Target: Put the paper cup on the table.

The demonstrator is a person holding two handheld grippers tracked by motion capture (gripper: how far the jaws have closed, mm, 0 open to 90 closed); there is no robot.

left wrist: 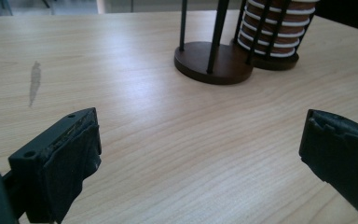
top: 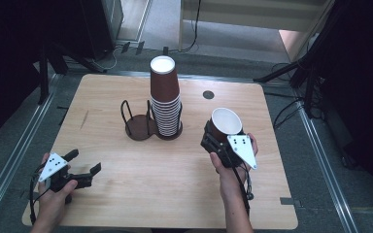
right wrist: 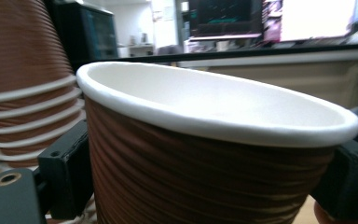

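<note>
A brown ribbed paper cup [top: 225, 123] with a white inside sits upright in my right gripper [top: 217, 137], whose jaws are shut on its sides right of the table's middle. In the right gripper view the cup [right wrist: 205, 154] fills the space between both black jaws. A tall stack of the same cups [top: 165, 97] stands in a dark wire holder [top: 138, 127] at the table's middle; the holder's left ring is empty. My left gripper [top: 84, 162] rests open near the front left corner. Its view shows bare wood between its jaws, with the holder [left wrist: 213, 67] ahead.
The wooden table [top: 126, 184] has a round dark grommet [top: 208, 94] near its far edge and a faint grey smudge [left wrist: 34, 83] on the left. Black stands and cables crowd the floor beyond the table. A metal rail [top: 320, 160] runs along its right side.
</note>
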